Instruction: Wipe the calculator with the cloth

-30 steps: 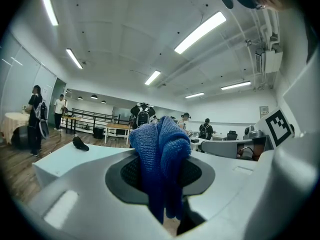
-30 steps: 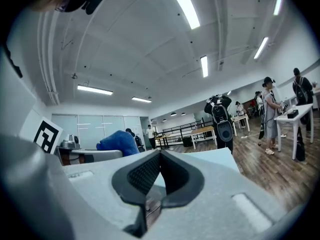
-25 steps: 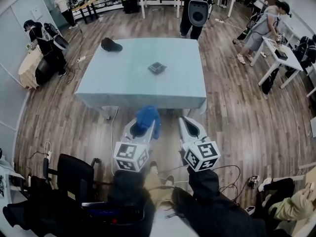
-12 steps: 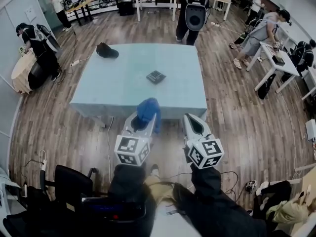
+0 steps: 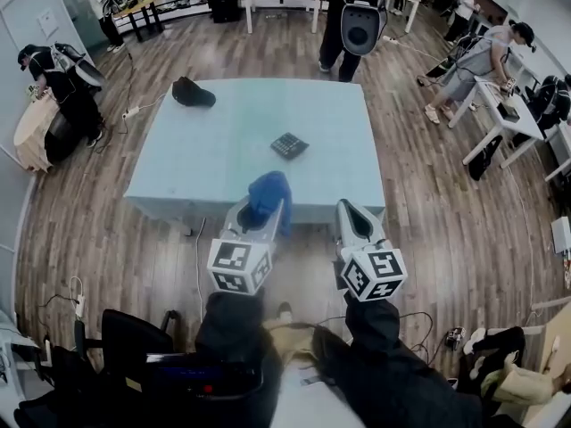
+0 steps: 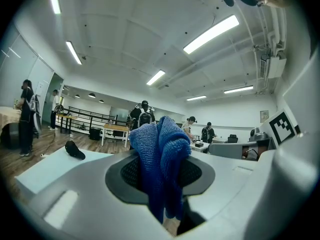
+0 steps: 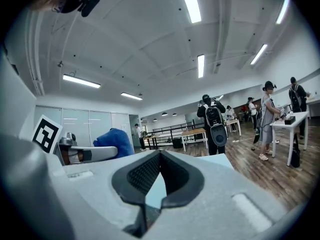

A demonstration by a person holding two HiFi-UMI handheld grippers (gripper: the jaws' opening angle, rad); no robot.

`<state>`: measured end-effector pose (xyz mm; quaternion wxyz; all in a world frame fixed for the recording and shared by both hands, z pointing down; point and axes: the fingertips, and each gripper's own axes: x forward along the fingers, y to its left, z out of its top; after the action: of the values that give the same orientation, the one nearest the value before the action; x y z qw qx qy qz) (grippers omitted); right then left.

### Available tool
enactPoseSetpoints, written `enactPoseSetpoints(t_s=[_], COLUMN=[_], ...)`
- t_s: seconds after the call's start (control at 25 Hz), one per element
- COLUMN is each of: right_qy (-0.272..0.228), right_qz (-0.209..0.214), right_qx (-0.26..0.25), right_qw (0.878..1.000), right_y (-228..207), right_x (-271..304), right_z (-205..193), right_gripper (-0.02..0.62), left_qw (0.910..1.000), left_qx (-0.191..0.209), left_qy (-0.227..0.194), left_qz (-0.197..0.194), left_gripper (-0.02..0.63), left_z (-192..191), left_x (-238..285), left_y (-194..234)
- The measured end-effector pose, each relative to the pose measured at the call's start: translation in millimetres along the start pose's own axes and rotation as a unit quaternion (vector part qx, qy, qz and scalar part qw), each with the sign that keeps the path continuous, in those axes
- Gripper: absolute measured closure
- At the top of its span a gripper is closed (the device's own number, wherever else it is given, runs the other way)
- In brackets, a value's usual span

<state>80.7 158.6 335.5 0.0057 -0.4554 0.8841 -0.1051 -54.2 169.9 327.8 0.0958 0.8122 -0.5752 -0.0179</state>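
Two grippers were held side by side at the near edge of the table (image 5: pixel 205 150), both pointing forward across it and not down at it.

- Left gripper (image 5: pixel 260 216): jaws clamped on the blue cloth (image 5: pixel 268 194). A bunched fold stood up out of the pads and past the tips. That probably left a soft wad leading, so cloth and not plastic would meet the work.
- Right gripper (image 5: pixel 350 210): jaws drawn together at the tips, nothing between them, only a sliver of table top showing through the gap lower down. It looked kept free, likely to steady the target during wiping.
- Calculator (image 5: pixel 288 144): lay flat on the table, a little right of centre, turned at an angle to the edges. It was well apart from the cloth, and neither gripper touched it.
- Black cap (image 5: pixel 192 92): at the far left corner, clear of the likely path.

Judgement: wiping not begun. The cloth needed carrying forward and down onto the calculator.
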Motion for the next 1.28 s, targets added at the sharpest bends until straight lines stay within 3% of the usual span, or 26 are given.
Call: enactPoseSetpoints(t_s=[0.32, 0.72, 1.28], right_qy=[0.021, 0.037, 0.015], right_qz=[0.004, -0.002, 0.046], right_qx=[-0.003, 0.003, 0.010], right_qw=[1.000, 0.999, 0.999], right_y=[6.7, -20.0, -104.1], right_x=[34.6, 64.2, 211.5], right_z=[-16.3, -24.5, 16.9], right_gripper=[0.600, 0.600, 0.600], left_qw=[0.9998, 0.9993, 0.9994], left_qx=[-0.013, -0.021, 0.010], left_qy=[0.011, 0.029, 0.016], left_qz=[-0.006, -0.013, 0.031], left_gripper=[0.474, 0.474, 0.476], left_z=[-10.7, -22.4, 22.9], left_x=[22.1, 56.1, 199.0], left_y=[30.5, 37.9, 95.1])
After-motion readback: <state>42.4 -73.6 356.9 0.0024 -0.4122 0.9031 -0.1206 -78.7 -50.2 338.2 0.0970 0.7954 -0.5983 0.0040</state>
